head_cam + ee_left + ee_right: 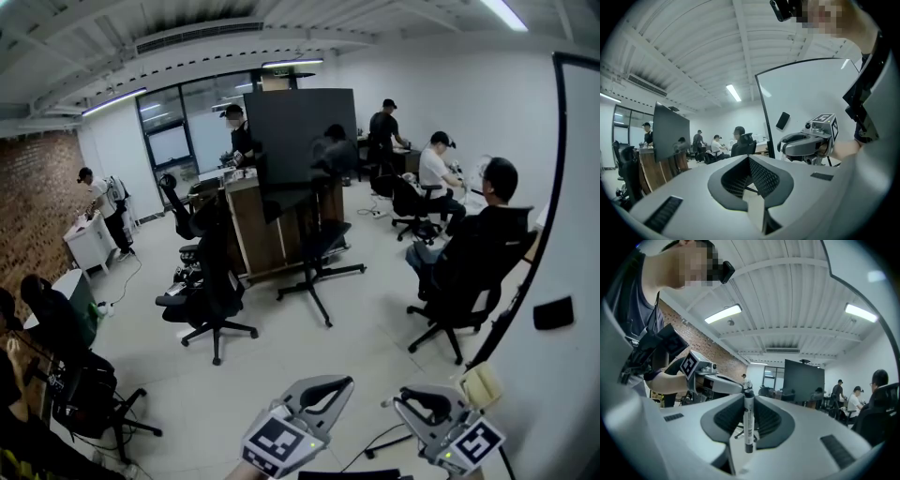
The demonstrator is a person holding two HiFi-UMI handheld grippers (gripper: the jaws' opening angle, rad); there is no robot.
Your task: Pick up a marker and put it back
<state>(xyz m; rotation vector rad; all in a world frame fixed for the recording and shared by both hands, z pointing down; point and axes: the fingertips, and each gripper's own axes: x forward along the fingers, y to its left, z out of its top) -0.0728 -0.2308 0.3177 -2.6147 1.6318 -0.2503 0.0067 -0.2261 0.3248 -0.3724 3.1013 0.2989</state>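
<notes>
R gripper [401, 401]: jaws part-closed, clamped on white-barrelled black-capped marker [749, 425], held upright across the pads, prob. to carry it steady for putting back. L gripper [749, 161]: tips together, empty, spare. White board w/ black frame [581, 234] close at right, black eraser [553, 312] on it. Farther: black office chairs [211, 300], dark panel on stand [300, 150], ppl at desks. None look to block the way.

Busy office out there: a dark panel [300, 141] on its stand mid-floor, a black office chair [211, 300] left of it, a seated person in black [489, 234] at right near the whiteboard [581, 187], brick wall [33, 206] far left.
</notes>
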